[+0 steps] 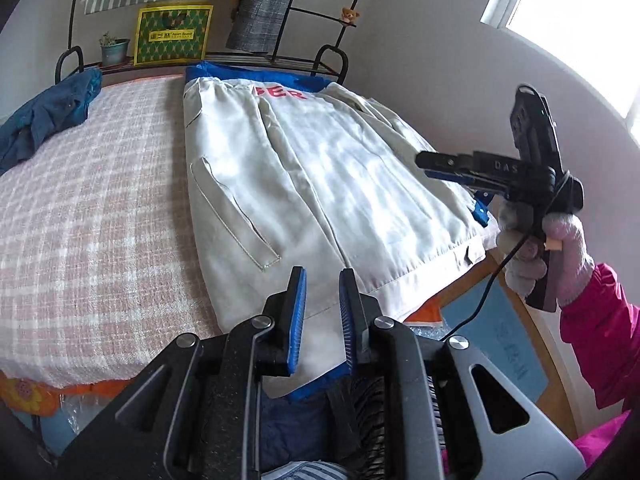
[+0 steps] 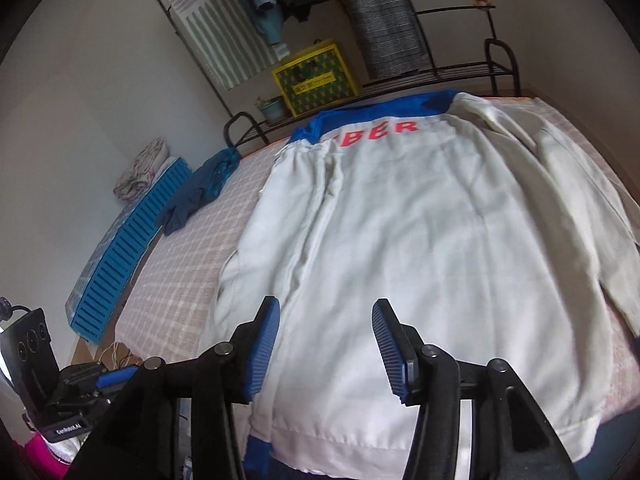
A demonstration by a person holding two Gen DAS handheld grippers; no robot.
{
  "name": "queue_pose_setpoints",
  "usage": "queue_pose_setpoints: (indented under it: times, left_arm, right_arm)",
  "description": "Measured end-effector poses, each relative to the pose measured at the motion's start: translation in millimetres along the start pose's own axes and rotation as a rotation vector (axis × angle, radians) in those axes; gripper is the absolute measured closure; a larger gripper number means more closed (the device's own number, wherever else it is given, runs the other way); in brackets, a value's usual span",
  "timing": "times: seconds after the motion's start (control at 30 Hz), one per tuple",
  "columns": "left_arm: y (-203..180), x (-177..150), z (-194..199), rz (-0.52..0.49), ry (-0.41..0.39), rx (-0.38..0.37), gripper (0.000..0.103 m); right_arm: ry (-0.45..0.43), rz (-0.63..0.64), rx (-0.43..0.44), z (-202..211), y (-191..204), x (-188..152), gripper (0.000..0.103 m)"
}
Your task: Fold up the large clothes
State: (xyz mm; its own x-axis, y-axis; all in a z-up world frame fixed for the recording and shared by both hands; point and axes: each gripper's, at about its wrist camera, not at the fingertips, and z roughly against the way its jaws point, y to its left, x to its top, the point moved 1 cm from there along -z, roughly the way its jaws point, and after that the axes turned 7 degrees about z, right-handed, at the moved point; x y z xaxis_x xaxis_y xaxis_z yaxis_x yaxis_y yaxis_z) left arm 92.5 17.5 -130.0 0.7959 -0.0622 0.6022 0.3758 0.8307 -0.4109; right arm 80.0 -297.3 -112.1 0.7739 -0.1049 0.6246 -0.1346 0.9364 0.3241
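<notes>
Smooth off-white jacket [image 2: 400, 220], blue yoke with red letters "BER" readable, spread back-up on pink checked woven bedcover [image 1: 100, 184]. Left gripper [image 1: 322, 292] over hem at 6 o'clock, ribbed blue pads narrowly parted, empty. Right gripper [image 2: 326, 326] wide apart, empty. Crumpled teal garment [image 1: 48, 120] at 10 o'clock.

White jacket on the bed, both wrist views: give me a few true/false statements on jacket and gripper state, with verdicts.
1. The white jacket lies spread on the checked bedspread. True.
2. The right gripper is shut on the hem. False: its jaws stand wide apart with nothing between them.
3. The jacket carries red lettering near its blue collar. True.
4. The left gripper is holding the blue garment. False: that garment lies apart at the far left of the bed; the jaws are open over the jacket's hem.
</notes>
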Motion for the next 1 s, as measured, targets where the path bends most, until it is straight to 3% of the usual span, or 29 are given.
queue_pose_setpoints:
  times: [0.03, 0.17, 0.33, 0.43, 0.6, 0.73, 0.87, 1.0]
  left_arm:
    - [-1.9, 2.0, 2.3, 0.002, -0.004, -0.008, 0.086]
    - [-11.4, 7.4, 8.0, 0.001, -0.017, -0.025, 0.066]
    - [-26.2, 13.9, 0.2, -0.013, -0.003, -0.046, 0.065]
    - [-34.6, 17.0, -7.6, 0.005, 0.001, -0.075, 0.062]
    - [-54.3, 21.3, -20.2, 0.003, 0.01, -0.112, 0.062]
    - [-69.4, 23.8, -28.3, -0.027, 0.023, -0.122, 0.062]
    - [-80.6, 24.0, -34.4, -0.055, 0.042, -0.118, 0.062]
    - [-86.9, 21.7, -40.1, -0.07, 0.062, -0.11, 0.062]
  right_arm:
    - [-0.015, -0.026, -0.026, 12.1, -13.8, -4.4, 0.051]
    - [-0.039, -0.151, -0.102, 48.0, -72.6, -16.4, 0.051]
    - [-0.064, -0.269, -0.199, 91.7, -133.1, -36.3, 0.047]
    - [-0.105, -0.341, -0.247, 114.0, -166.5, -44.0, 0.032]
    - [-0.179, -0.475, -0.277, 143.2, -225.1, -59.4, 0.031]
    - [-0.254, -0.643, -0.3, 156.8, -278.5, -71.8, 0.032]
    - [-0.294, -0.827, -0.312, 156.2, -332.8, -76.9, 0.046]
    - [-0.261, -0.859, -0.379, 140.8, -366.6, -65.7, 0.056]
